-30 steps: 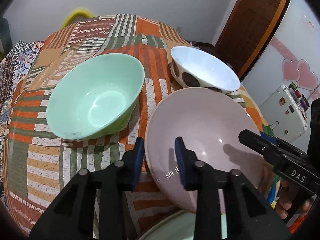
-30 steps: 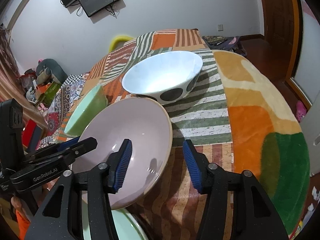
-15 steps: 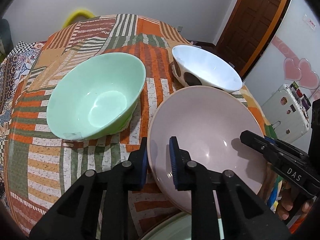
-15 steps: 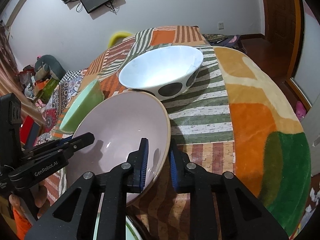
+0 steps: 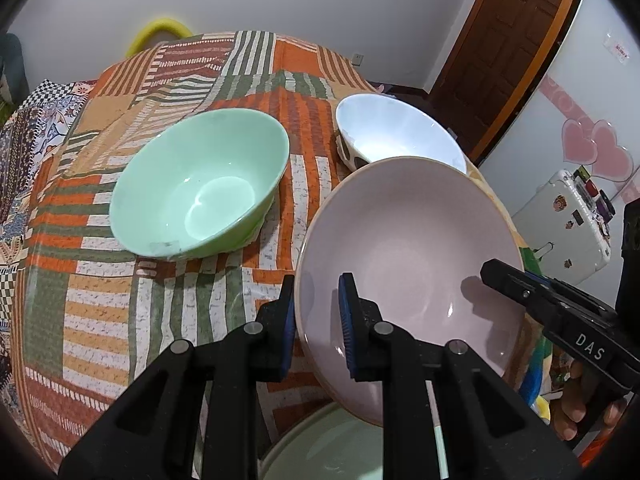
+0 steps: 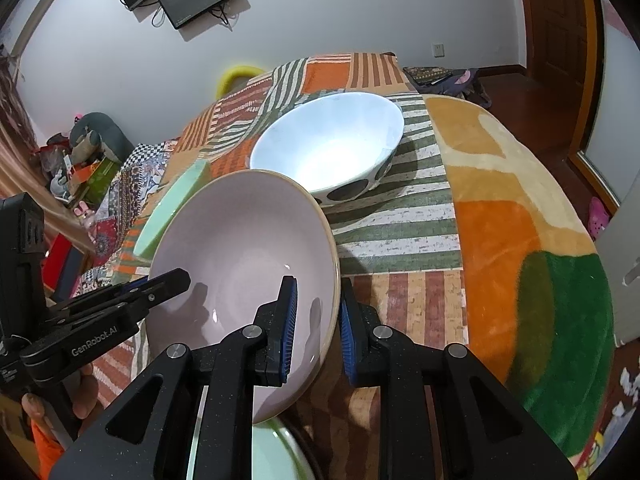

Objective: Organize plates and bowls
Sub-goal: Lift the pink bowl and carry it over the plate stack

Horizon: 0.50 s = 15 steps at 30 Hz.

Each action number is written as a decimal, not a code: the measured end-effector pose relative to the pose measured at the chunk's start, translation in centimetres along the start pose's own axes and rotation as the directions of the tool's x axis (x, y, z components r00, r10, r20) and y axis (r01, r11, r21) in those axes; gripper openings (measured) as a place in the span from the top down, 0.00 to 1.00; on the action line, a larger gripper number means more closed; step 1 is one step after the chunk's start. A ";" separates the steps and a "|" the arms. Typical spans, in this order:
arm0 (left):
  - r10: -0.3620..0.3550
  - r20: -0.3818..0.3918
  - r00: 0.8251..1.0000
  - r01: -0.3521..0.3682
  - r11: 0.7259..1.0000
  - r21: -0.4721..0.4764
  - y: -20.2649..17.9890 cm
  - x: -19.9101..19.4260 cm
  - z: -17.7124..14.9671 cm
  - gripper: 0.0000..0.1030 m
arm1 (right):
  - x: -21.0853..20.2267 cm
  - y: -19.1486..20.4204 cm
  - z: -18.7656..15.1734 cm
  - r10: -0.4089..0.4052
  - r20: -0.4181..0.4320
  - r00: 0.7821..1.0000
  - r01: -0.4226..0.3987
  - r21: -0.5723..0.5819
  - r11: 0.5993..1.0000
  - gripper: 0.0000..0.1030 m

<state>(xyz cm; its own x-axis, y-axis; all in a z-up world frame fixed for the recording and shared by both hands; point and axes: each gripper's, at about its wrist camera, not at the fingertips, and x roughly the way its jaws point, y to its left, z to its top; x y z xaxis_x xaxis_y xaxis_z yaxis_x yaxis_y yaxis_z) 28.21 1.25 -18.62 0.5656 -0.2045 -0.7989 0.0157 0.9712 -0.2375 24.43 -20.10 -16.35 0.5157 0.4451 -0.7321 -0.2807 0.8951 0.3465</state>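
A pale pink bowl point(image 5: 408, 256) point(image 6: 240, 264) hangs tilted above the patchwork cloth, held by both grippers. My left gripper point(image 5: 316, 316) is shut on its left rim and my right gripper point(image 6: 316, 320) is shut on its right rim. Behind it on the left stands a mint green bowl point(image 5: 200, 184) point(image 6: 176, 204). Further back sits a white bowl with dark dots point(image 5: 396, 136) point(image 6: 328, 148). Under the pink bowl, at the near edge, lies a pale green plate point(image 5: 340, 448) point(image 6: 272, 456), mostly hidden.
The patchwork cloth point(image 5: 100, 300) covers a round table, with an orange and green rug part point(image 6: 540, 260) on the right. A yellow chair back point(image 5: 160, 32) stands behind. A small white fridge point(image 5: 568, 224) and a wooden door point(image 5: 516, 40) are to the right.
Both grippers closed from open onto the pink bowl's opposite rims. The bowl has since risen and tilted, and now covers part of the white bowl in the left wrist view.
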 end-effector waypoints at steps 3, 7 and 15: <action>-0.002 0.019 1.000 0.002 1.000 0.005 -0.2 -1.3 -0.1 0.81 | -0.6 0.3 0.0 0.003 0.010 1.000 -0.003 -0.003 1.000 0.82; -0.003 0.043 0.999 0.003 1.000 0.009 -0.4 -3.2 -0.4 0.81 | -1.7 1.0 -0.1 0.009 0.027 1.000 -0.009 -0.012 1.000 0.82; 0.004 0.087 0.996 -0.005 1.000 0.013 -0.5 -7.3 -1.6 0.81 | -3.7 2.7 -0.5 0.023 0.065 0.998 -0.021 -0.043 0.999 0.82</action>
<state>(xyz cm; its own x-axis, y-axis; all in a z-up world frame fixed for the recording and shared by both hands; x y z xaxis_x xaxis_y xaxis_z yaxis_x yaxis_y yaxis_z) 22.81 2.01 -13.55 0.6351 -0.1891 -0.7489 0.0236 0.9739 -0.2259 21.38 -19.37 -13.00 0.5604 0.4668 -0.6841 -0.3262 0.8837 0.3358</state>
